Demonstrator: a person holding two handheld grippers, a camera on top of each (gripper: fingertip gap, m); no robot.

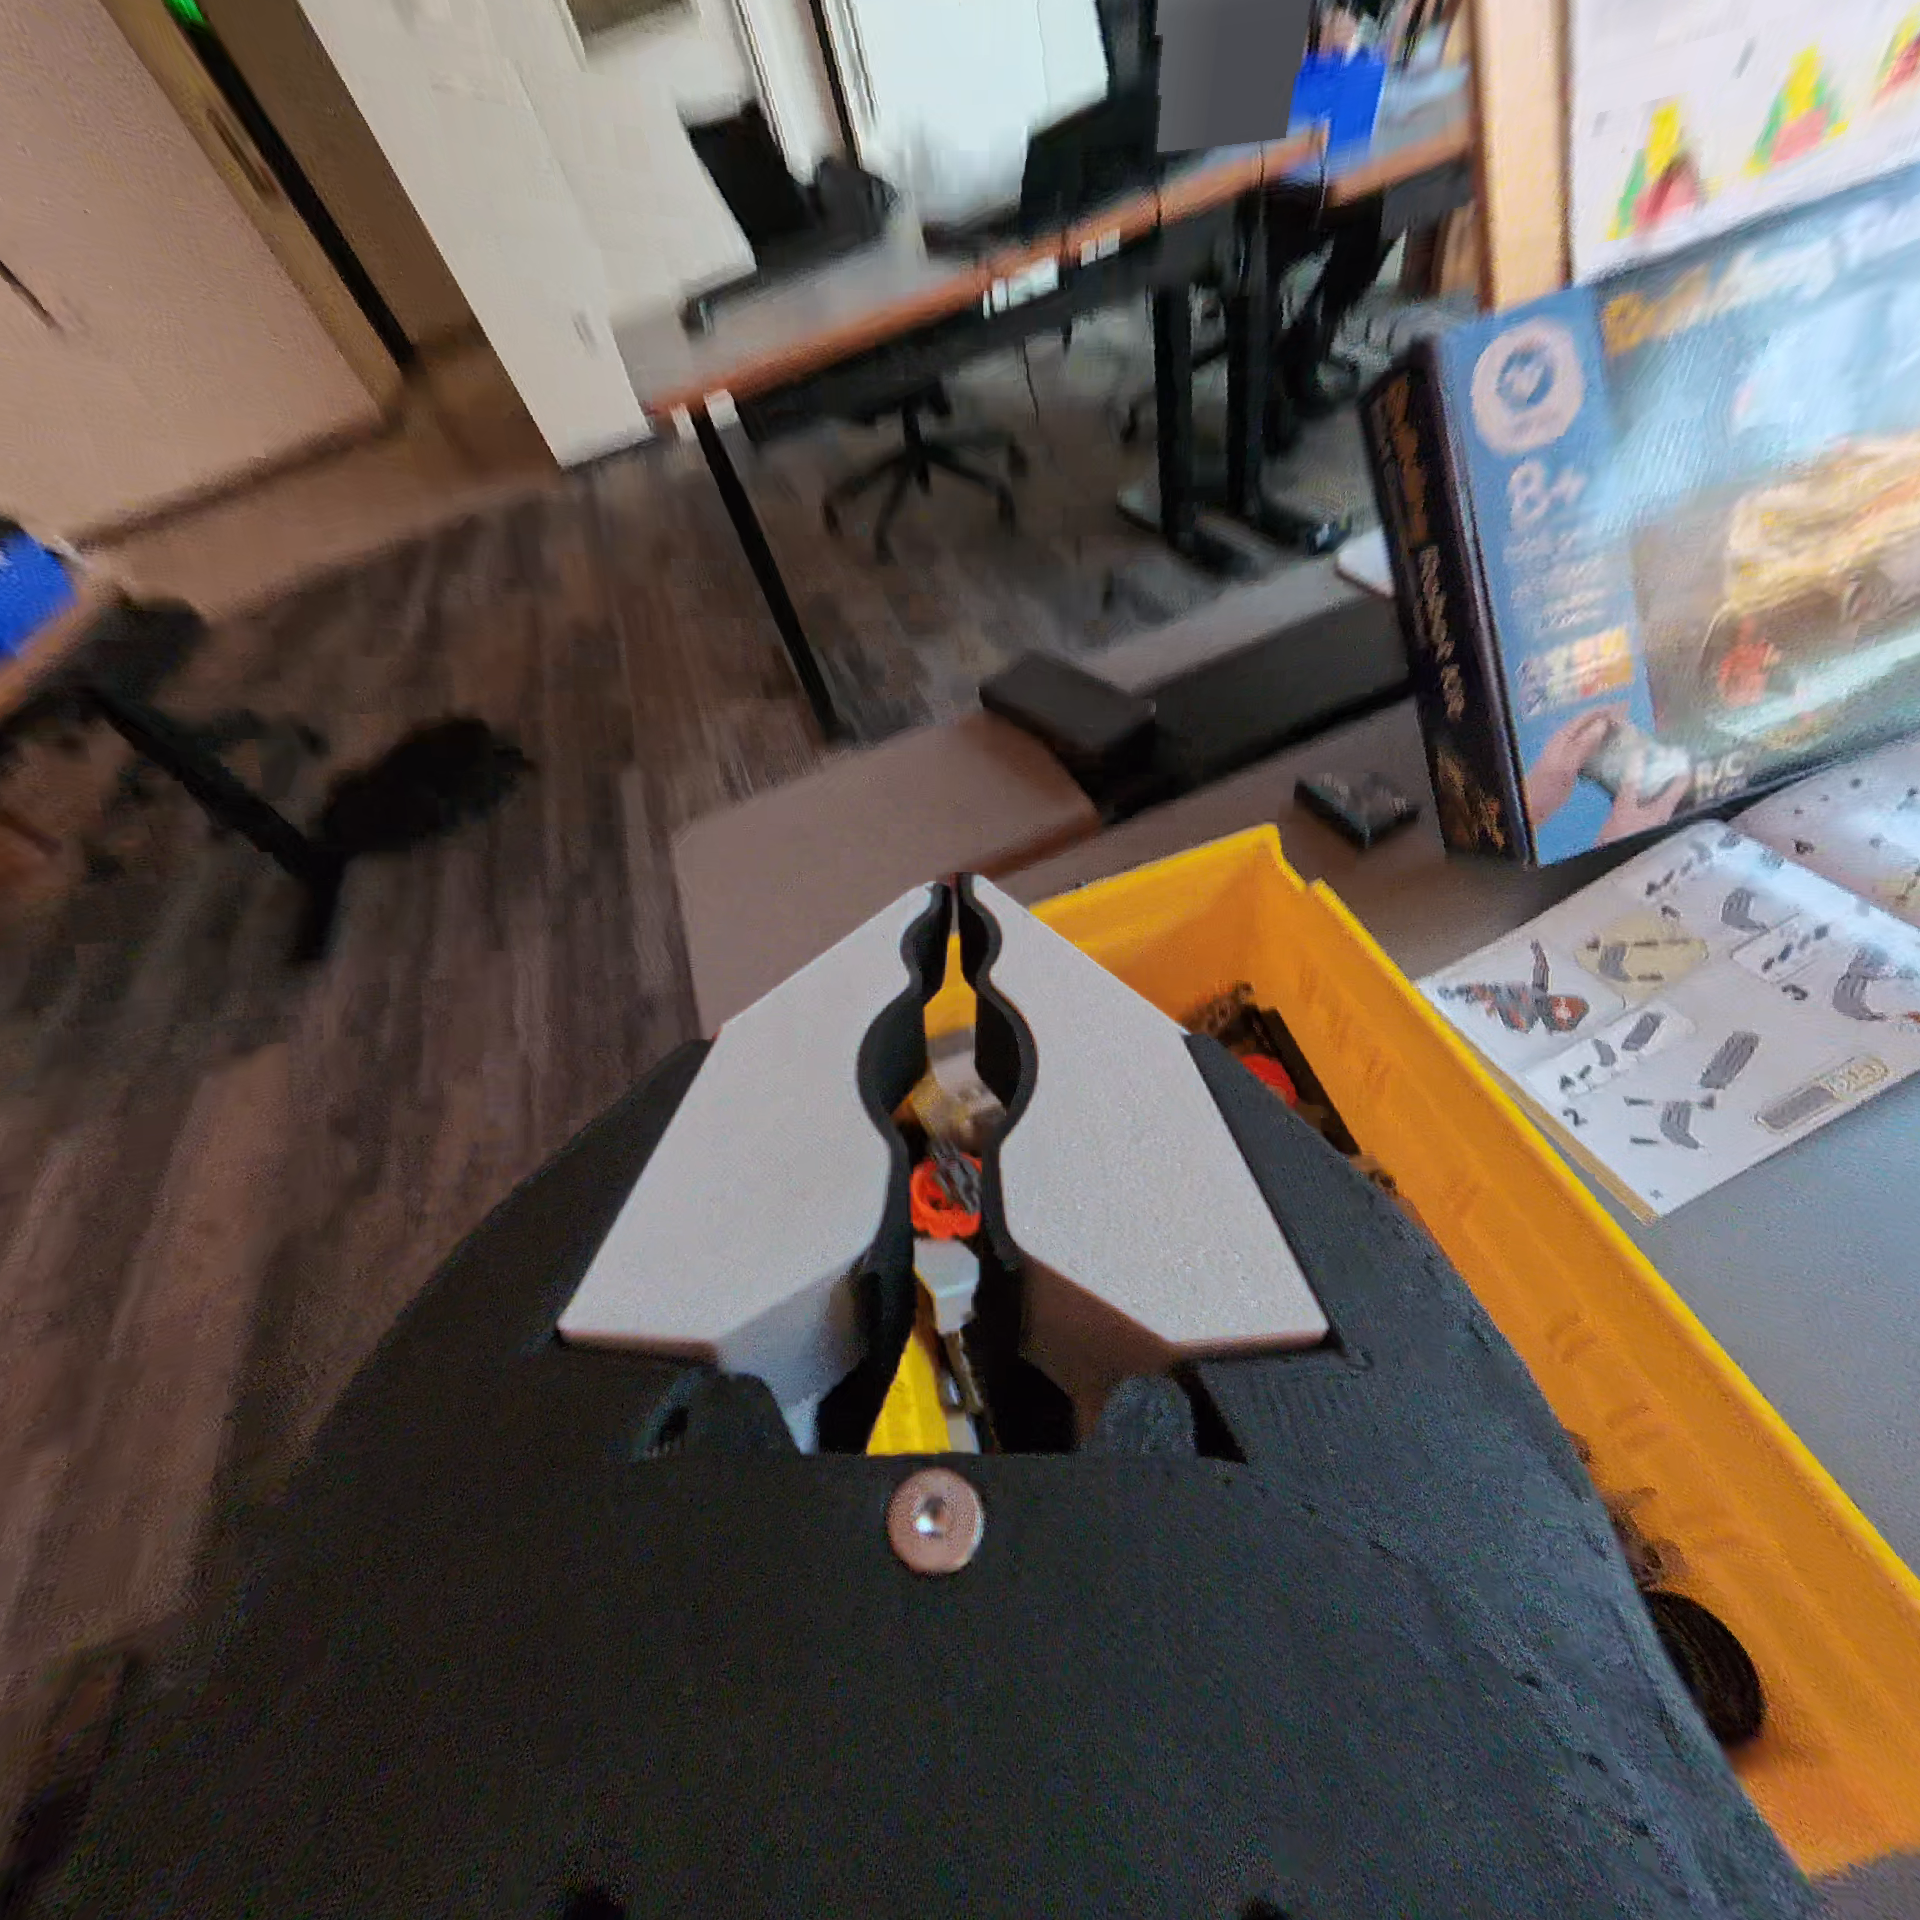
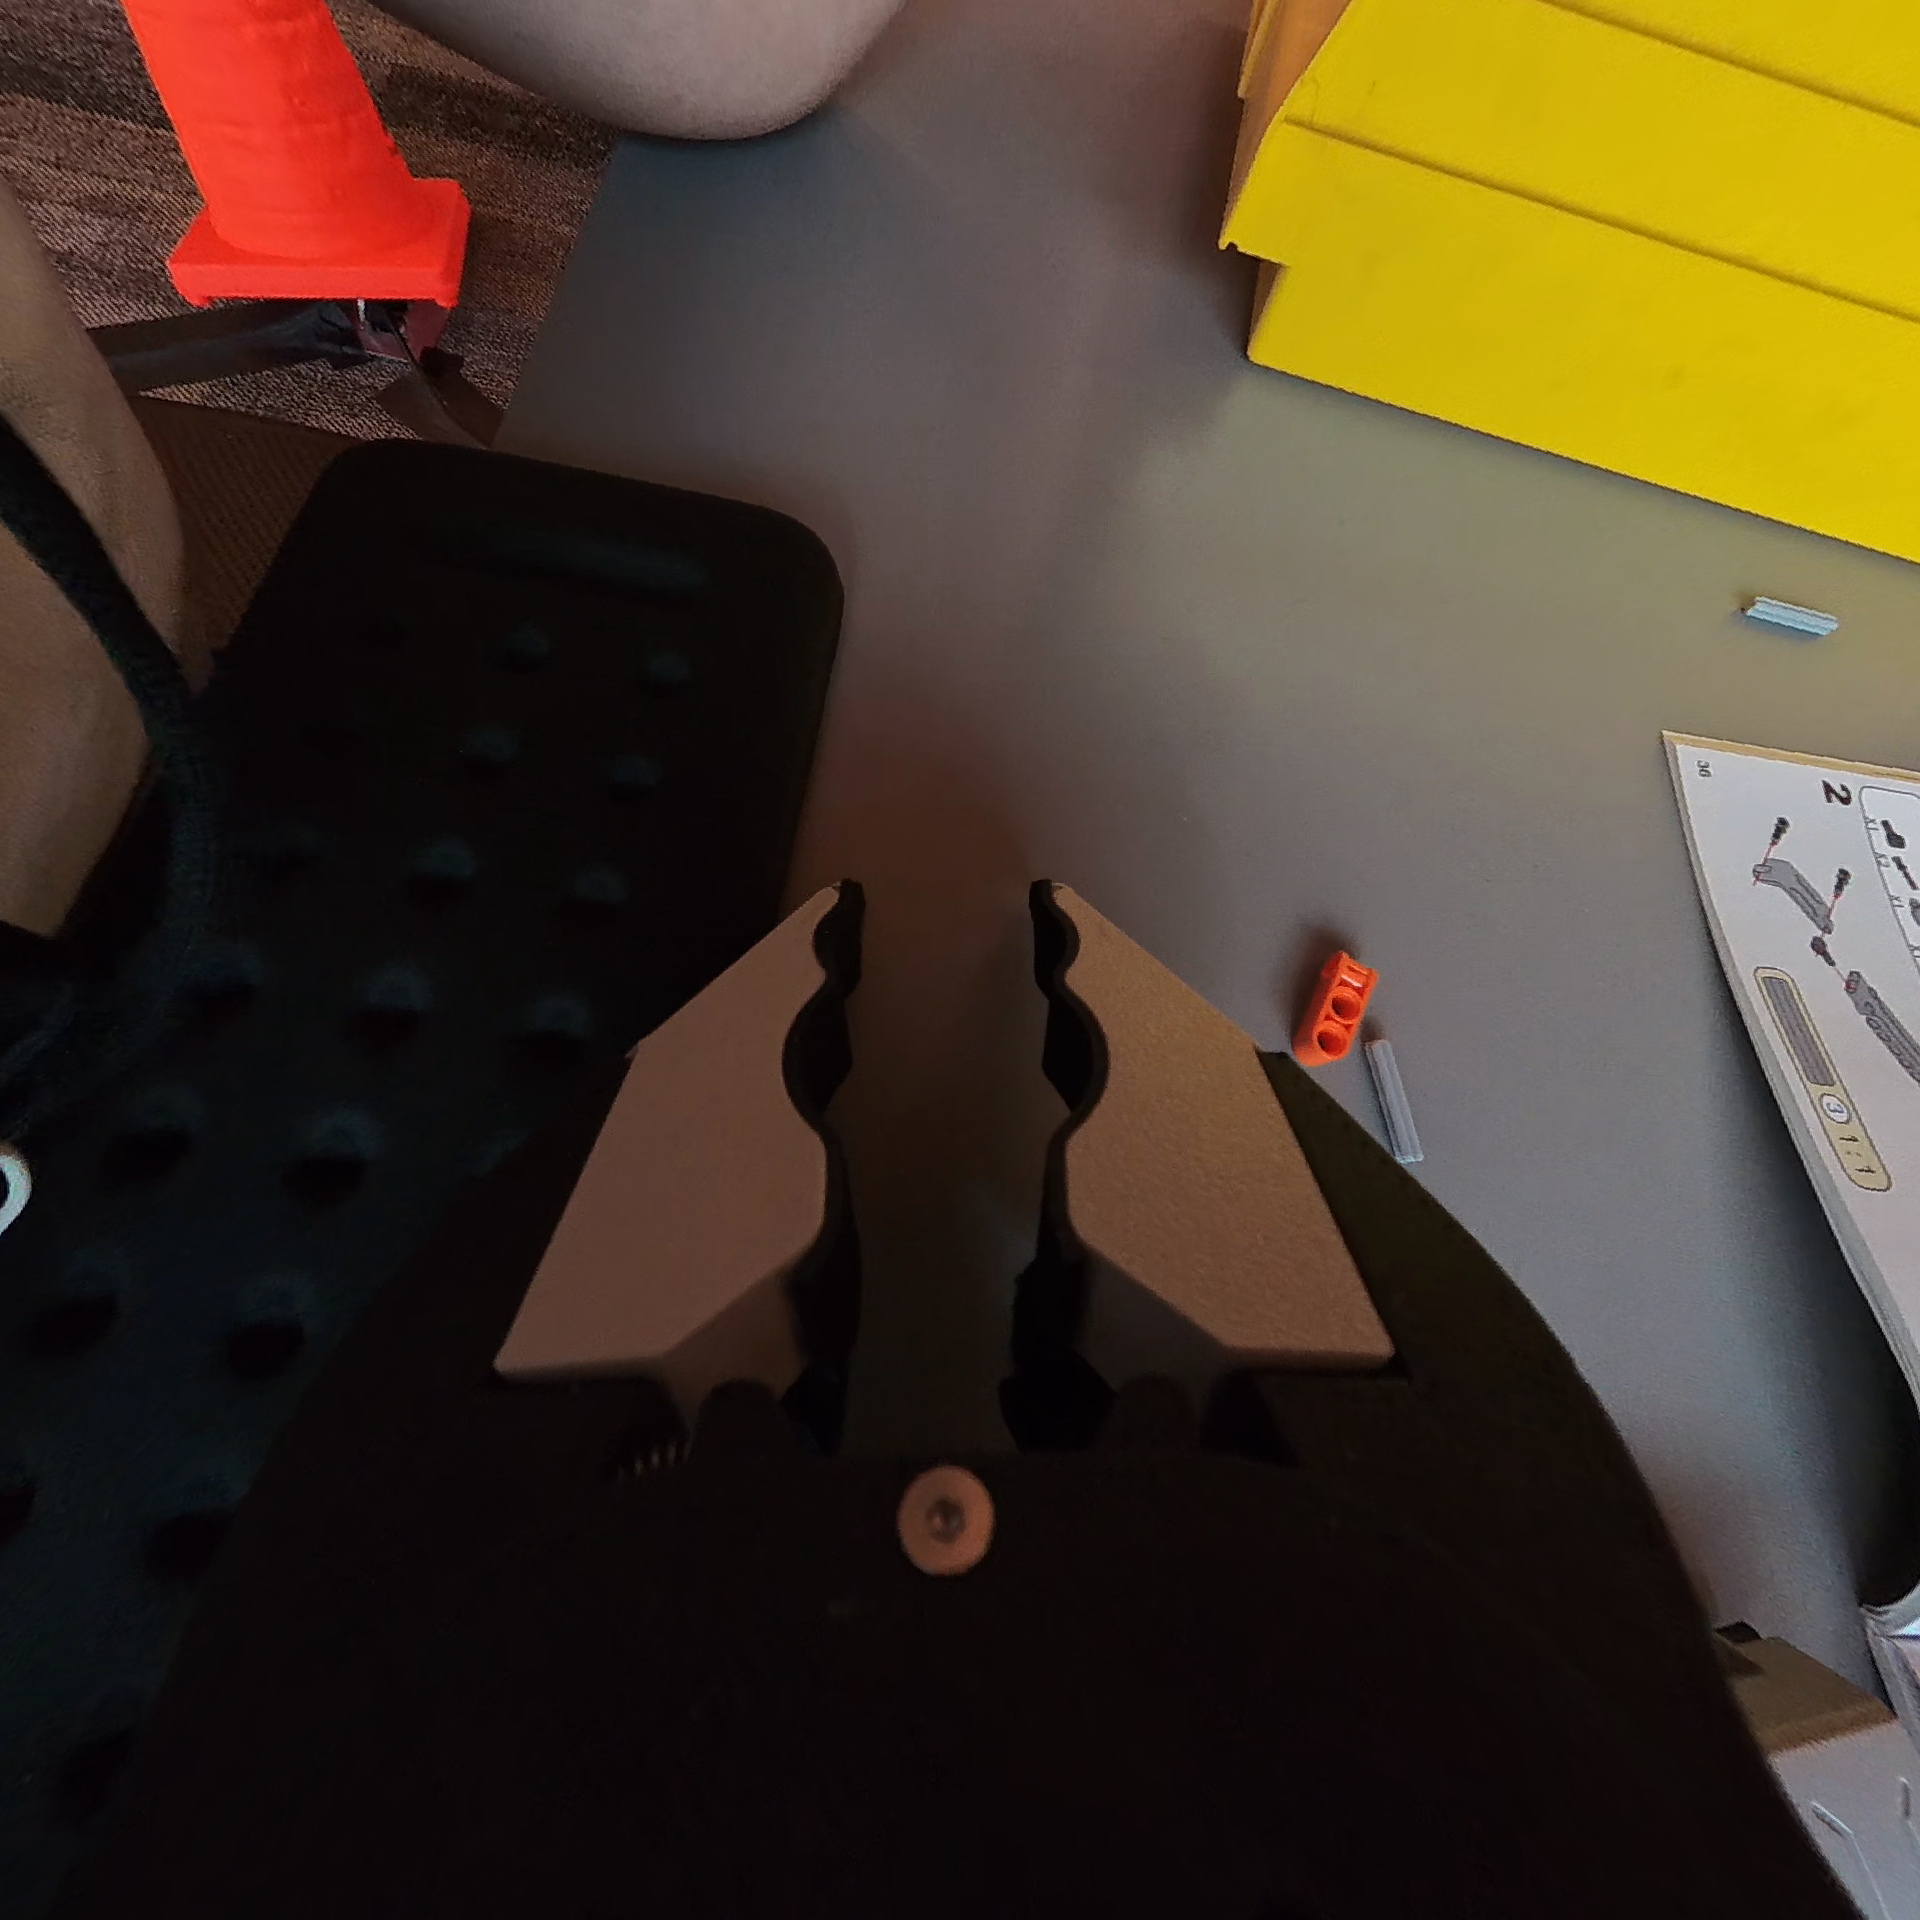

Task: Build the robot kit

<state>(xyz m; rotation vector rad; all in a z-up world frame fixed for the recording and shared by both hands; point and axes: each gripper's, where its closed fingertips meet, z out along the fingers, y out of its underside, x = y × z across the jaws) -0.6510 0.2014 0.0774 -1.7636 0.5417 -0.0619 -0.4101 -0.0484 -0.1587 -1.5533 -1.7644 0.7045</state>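
My left gripper (image 1: pixel 956 888) is shut, its tips pressed together, and hangs over the near left corner of a yellow bin (image 1: pixel 1455 1195) of small building parts. This view is blurred by motion. My right gripper (image 2: pixel 945 899) is open above the bare grey tabletop (image 2: pixel 1039 520), with nothing between its fingers. A small orange two-hole brick (image 2: pixel 1337 1010) and a thin grey pin (image 2: pixel 1394 1099) lie on the table just right of its right finger (image 2: pixel 1049 914).
A yellow box lid (image 2: pixel 1610 260), a second grey piece (image 2: pixel 1789 620) and an open instruction booklet (image 2: pixel 1818 987) lie to the right. A black dimpled slab (image 2: pixel 468 831) and an orange cone (image 2: pixel 301 156) are at left. A toy box (image 1: pixel 1662 571) stands behind the bin. My hands' fingertips stand some 40 cm from each other. My right gripper's tips are some 8 cm from the thin grey pin (image 2: pixel 1394 1099).
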